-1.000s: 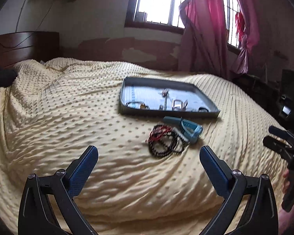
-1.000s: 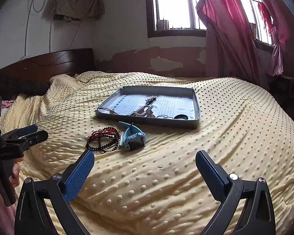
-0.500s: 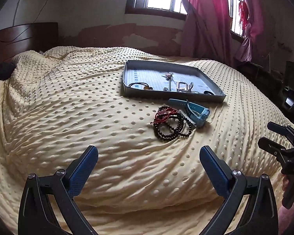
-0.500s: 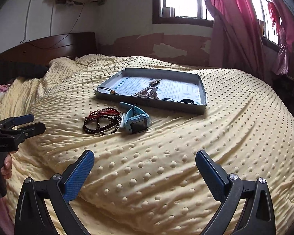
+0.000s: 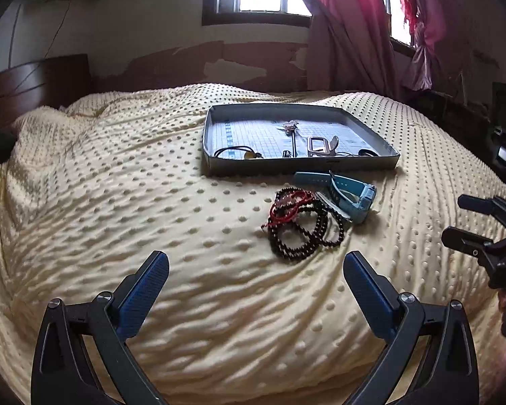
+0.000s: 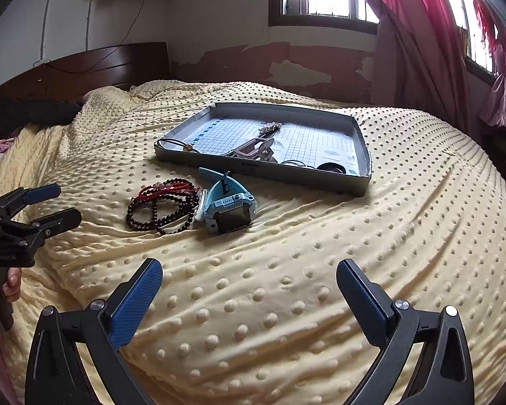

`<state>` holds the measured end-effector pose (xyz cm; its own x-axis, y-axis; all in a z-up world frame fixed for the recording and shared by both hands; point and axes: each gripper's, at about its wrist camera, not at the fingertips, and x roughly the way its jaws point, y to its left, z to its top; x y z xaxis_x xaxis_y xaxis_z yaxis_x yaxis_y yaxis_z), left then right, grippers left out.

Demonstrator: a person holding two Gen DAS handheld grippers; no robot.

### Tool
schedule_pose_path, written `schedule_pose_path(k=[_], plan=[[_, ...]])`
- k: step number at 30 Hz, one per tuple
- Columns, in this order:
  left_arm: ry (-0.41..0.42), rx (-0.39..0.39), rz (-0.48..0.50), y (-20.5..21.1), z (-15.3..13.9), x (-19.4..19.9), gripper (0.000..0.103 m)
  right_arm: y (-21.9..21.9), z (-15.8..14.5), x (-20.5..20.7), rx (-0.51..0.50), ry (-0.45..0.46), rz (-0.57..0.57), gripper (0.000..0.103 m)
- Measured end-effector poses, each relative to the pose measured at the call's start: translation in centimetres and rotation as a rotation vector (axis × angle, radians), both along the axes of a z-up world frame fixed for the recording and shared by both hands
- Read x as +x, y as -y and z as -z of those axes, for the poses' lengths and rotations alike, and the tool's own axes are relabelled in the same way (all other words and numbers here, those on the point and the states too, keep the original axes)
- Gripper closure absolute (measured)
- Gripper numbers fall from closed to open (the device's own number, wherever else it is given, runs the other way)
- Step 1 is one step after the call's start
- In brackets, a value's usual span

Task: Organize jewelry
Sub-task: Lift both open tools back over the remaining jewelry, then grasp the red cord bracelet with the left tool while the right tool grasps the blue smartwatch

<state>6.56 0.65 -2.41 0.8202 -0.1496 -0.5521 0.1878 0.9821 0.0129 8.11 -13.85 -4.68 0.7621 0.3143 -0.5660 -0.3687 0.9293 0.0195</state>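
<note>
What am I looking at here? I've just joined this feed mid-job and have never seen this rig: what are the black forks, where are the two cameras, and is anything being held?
There is no robot arm. A person holds a two-finger gripper in each hand, and a fisheye camera on each looks forward along its fingers. The forks at the bottom are the left gripper in the left wrist view and the right gripper in the right wrist view; each also shows at the edge of the other's picture. Both are open and hold nothing. On the yellow dotted blanket lie dark bead bracelets touching a blue watch. Behind them sits a shallow grey tray with a few small pieces inside.
</note>
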Motion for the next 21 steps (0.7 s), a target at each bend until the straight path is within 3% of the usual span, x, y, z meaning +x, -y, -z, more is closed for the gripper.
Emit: schedule_pose_path(k=[2, 5, 8, 14, 17, 21], plan=[[0.005, 0.019, 0.009, 0.3, 0.3, 0.9, 0.002, 0.2, 0.2, 0.9, 0.031, -0.015, -0.015, 0.000], [-0.029, -0.030, 0.033, -0.1, 1.0, 2.5, 0.003, 0.3, 0.6, 2.4, 0.055, -0.023, -0.024, 0.000], [-0.051, -0.068, 0.049, -0.3, 1.4, 3.9, 0.013, 0.2, 0.8, 3.9, 0.081, -0.035, -0.035, 0.001], [-0.084, -0.084, 0.082, -0.3, 2.0, 5.9, 0.036, -0.6, 1.3, 5.9, 0.082, -0.055, -0.077, 0.014], [-0.102, -0.106, 0.102, -0.2, 2.3, 6.8, 0.042, -1.1, 1.6, 6.6, 0.075, -0.062, -0.093, 0.017], [-0.123, -0.156, 0.127, 0.0, 2.6, 8.1, 0.042, -1.4, 2.2, 7.8, 0.092, -0.103, -0.093, 0.018]])
